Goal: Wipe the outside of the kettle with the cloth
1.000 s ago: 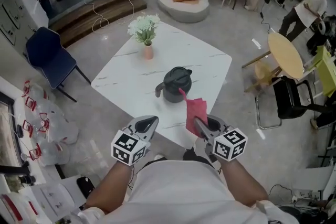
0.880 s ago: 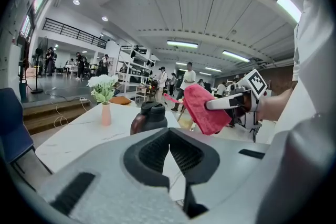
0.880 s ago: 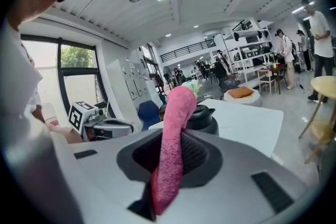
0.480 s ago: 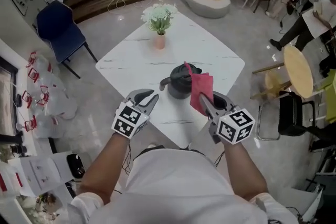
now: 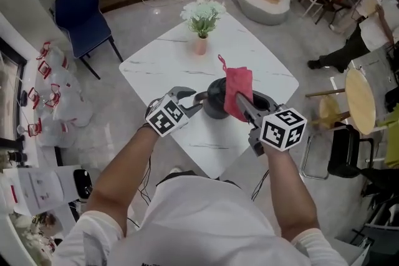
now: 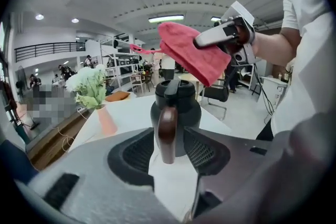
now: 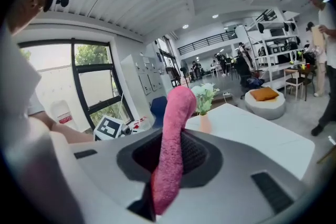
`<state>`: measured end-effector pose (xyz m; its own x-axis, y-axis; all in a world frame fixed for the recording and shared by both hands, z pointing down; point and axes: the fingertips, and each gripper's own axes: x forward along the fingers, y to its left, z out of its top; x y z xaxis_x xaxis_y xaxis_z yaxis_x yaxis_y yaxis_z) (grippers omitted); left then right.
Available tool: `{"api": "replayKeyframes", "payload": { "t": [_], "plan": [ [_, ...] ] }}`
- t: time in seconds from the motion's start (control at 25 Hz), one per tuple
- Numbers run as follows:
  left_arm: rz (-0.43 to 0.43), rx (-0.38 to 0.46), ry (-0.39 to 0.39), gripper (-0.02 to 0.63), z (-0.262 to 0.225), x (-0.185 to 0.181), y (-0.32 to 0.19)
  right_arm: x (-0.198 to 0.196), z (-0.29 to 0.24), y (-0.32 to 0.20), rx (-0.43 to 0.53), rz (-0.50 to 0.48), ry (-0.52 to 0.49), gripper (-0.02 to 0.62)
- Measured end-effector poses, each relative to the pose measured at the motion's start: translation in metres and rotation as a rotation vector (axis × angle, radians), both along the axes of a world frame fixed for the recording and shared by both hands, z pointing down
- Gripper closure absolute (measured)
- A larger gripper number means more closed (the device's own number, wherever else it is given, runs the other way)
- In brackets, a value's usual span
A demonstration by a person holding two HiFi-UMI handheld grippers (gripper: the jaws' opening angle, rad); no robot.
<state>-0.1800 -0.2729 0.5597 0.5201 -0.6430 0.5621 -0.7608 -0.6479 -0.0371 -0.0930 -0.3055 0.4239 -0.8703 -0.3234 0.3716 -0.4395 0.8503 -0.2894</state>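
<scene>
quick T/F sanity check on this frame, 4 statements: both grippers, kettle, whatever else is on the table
1. The right gripper is shut on the pink terry cloth. True.
2. The left gripper is clamped on the brown handle of the dark kettle. False: its jaws have just been opening and stand apart on either side of the handle, not pressing it.
3. The kettle lies on its side. False: it stands upright on the white marble-look table, lid on.
4. A pink vase of white flowers stands on the table beyond the kettle. True.
</scene>
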Motion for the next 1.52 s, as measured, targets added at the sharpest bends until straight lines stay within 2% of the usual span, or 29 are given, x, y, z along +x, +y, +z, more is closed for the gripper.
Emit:
{"api": "replayKeyframes", "payload": {
  "t": [0.12,0.28,0.52,0.68,0.84,0.92,1.2,1.52],
  "plan": [
    [0.070,-0.003,-0.041,0.410,0.012,0.011,-0.008,-0.023,0.015,0.002,-0.040,-0.087,0.055,0.526],
    [0.107,-0.027,-0.059,0.416,0.021,0.016,-0.017,-0.050,0.041,0.007,-0.045,-0.184,0.156,0.525],
    [0.177,-0.054,-0.126,0.466,0.027,0.022,-0.019,-0.066,0.055,-0.010,0.086,-0.206,0.315,0.525],
    [0.197,-0.063,-0.168,0.486,0.030,0.024,-0.021,-0.068,0.063,-0.018,0.247,-0.232,0.439,0.525],
    [0.168,-0.102,-0.164,0.499,0.029,0.026,-0.020,-0.066,0.056,-0.020,0.407,-0.242,0.480,0.529],
    [0.161,-0.117,-0.158,0.500,0.027,0.030,-0.018,-0.060,0.054,-0.022,0.450,-0.227,0.485,0.530],
    [0.105,-0.107,-0.113,0.500,0.022,0.043,-0.012,-0.030,0.052,-0.039,0.504,-0.154,0.457,0.532],
    [0.073,-0.103,-0.041,0.502,0.013,0.059,-0.007,0.005,0.055,-0.070,0.472,-0.084,0.449,0.532]
  ]
}}
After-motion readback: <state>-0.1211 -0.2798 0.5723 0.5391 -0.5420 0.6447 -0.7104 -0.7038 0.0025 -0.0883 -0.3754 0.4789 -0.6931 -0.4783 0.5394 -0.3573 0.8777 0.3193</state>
